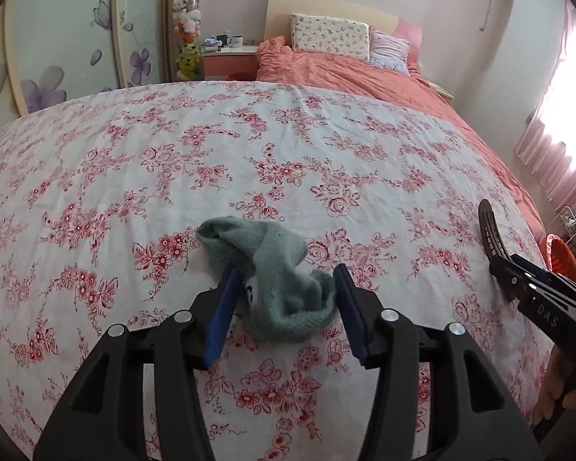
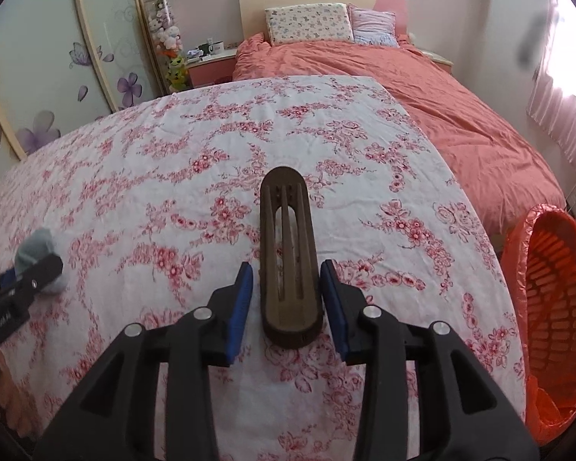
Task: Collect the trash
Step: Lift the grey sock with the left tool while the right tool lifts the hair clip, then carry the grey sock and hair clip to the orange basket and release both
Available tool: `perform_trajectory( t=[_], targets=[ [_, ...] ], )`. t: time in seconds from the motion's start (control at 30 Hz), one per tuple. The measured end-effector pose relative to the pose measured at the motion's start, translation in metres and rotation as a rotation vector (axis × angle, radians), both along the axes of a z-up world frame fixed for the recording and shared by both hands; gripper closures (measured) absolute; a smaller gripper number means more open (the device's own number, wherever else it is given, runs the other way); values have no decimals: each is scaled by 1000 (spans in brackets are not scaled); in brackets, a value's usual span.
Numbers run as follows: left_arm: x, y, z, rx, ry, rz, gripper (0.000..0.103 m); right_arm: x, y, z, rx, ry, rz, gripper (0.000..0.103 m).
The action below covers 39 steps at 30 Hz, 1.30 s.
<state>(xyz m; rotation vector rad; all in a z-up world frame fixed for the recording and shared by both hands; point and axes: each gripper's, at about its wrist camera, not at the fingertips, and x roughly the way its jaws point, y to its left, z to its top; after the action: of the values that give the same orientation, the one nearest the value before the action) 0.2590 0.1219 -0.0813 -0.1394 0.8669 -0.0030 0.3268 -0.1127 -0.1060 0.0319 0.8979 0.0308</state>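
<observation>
Sock [image 1: 272,280], grey-green and crumpled, lies on the floral sheet [image 1: 288,161] between the blue pads of the left gripper [image 1: 284,288]. Its jaws stand part open: the left pad [image 1: 220,315] touches the sock's edge, the right pad stands just clear of it, so nothing is pinched. In the right wrist view the same sock [image 2: 38,253] shows at the far left edge, behind the left gripper's black finger.

The right gripper [image 2: 286,288] sits over a brown slotted sole [image 2: 288,253], which lies flat on the sheet with its rounded toe pointing away toward the pillows. Its jaws are part open too, one pad [image 2: 240,299] at each side of the sole's heel end, with a thin gap on both sides; the pads do not press on it. From the left wrist view the sole [image 1: 489,230] shows edge-on at the right, beside the right gripper's body.

An orange basket [image 2: 556,299] lined with an orange bag stands beyond the sheet's right edge, well apart from both things. Farther back a coral duvet [image 2: 422,88] covers the bed, with two pillows against the headboard.
</observation>
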Motion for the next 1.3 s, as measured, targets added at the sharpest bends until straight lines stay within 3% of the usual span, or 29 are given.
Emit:
perform_trajectory(
  t=[0.2,0.27,0.43,0.87,1.3],
  targets=[
    [0,0,0,7,-1,11,54,1,1,-1,-2,-5,-5,71],
    [-3,1,0,3,-2,12,66,0,0,0,5,-6,2,71],
    [-6,4,6,-13,-13,7,81,-5,-3,1,32,-11,14,71],
    [-12,-14,32,-20,-70,-36,83,-35,-18,31,73,-93,5,71],
    [-22,-80,80,-24,-171,-180,83,-84,-66,90,107,-240,-65,71]
  ],
)
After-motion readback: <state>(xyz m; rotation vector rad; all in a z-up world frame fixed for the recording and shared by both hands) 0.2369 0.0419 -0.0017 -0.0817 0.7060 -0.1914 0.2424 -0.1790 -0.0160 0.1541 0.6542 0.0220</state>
